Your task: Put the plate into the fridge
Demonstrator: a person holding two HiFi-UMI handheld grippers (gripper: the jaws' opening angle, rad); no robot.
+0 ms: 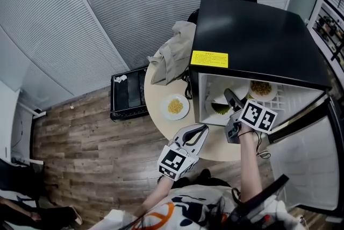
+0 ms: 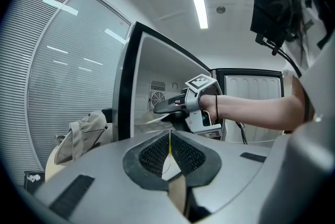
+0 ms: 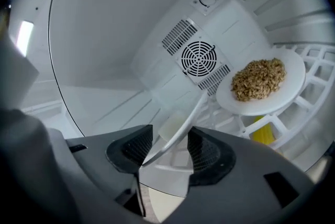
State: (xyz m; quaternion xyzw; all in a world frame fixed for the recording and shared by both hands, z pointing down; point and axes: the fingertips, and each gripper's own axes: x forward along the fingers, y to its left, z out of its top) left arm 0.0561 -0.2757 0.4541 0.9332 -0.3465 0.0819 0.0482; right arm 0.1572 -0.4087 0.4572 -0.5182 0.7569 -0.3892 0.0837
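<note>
Right gripper [image 3: 170, 148], jaws apart astride the rim of a round white plate [image 3: 178, 125], reaches inside a black mini fridge [image 1: 252, 35]; left gripper [image 2: 170, 150] is closed.

No words can be read. A yellow label [image 1: 209, 58] sits at the front left corner of the fridge [image 1: 258, 30] top, its print too small. Black-and-white square markers cover the left cube [image 1: 174, 162] and right cube [image 1: 258, 116].

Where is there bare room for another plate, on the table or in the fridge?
Free: the table between the left gripper and the fridge front; the shelf right of the grain plate. Crowded: lower left, with greens plate and right gripper.
</note>
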